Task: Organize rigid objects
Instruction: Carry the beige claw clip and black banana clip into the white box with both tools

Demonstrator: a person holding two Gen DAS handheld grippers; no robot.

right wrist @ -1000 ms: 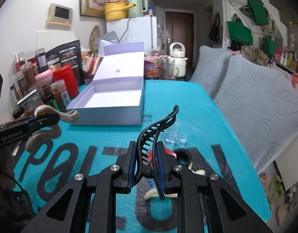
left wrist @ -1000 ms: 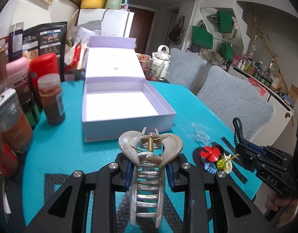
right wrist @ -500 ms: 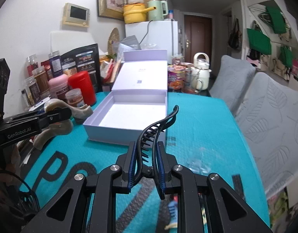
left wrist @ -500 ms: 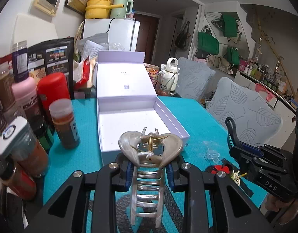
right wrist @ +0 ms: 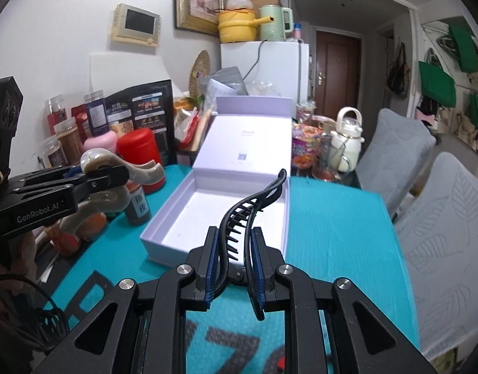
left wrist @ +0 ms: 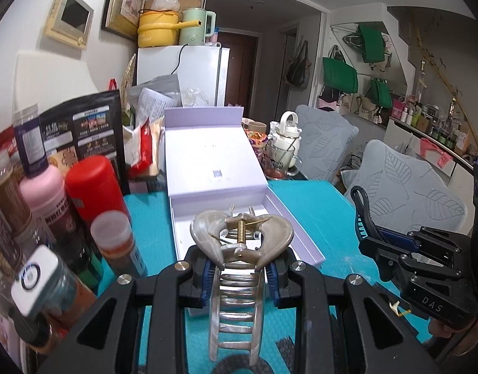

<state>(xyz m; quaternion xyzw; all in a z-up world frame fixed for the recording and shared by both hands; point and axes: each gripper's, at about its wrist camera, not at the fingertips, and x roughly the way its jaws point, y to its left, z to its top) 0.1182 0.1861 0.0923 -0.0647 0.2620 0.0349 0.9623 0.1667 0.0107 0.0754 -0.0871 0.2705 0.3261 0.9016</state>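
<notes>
Gripping hair clips, both tools near open lilac box (right wrist: 164,233), interior empty

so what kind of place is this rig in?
Looks like a lived-in home, a dining corner. A white fridge with a yellow pot on top, a table under a teal cloth crowded with food jars, and green bags hung by the door.

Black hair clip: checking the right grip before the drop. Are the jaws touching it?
Touching. The right wrist view shows the right gripper with both blue jaws pressed against the black hair clip.
</notes>
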